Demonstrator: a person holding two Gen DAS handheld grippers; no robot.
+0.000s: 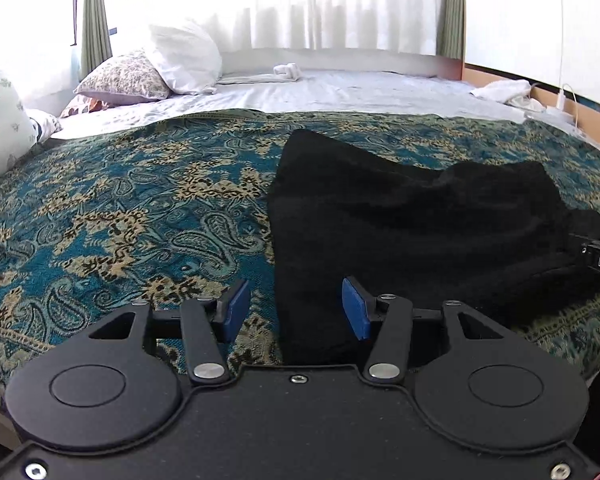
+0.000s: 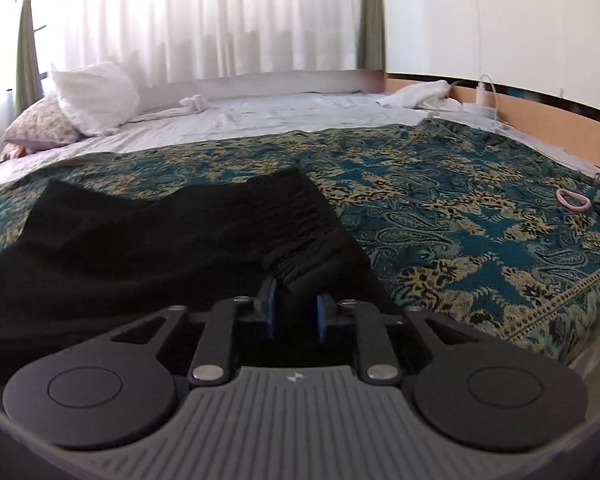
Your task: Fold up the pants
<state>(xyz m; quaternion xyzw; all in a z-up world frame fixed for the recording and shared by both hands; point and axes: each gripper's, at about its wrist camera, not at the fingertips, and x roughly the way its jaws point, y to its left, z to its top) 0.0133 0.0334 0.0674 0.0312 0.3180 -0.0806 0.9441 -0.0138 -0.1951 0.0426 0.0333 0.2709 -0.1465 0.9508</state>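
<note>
On the bed's paisley bedspread (image 1: 120, 208) lay the black pants (image 1: 400, 232), bunched, near its front edge. Our right gripper (image 2: 296, 312) pinched a fold by the elastic waistband (image 2: 296, 216); our left gripper (image 1: 296, 308) hung spread and empty over the left hem. We judged that lifting one-handed could drag the pile crooked, or let the thick cloth slip free.

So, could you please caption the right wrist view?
Right gripper shut on black pants atop the paisley bedspread.
</note>
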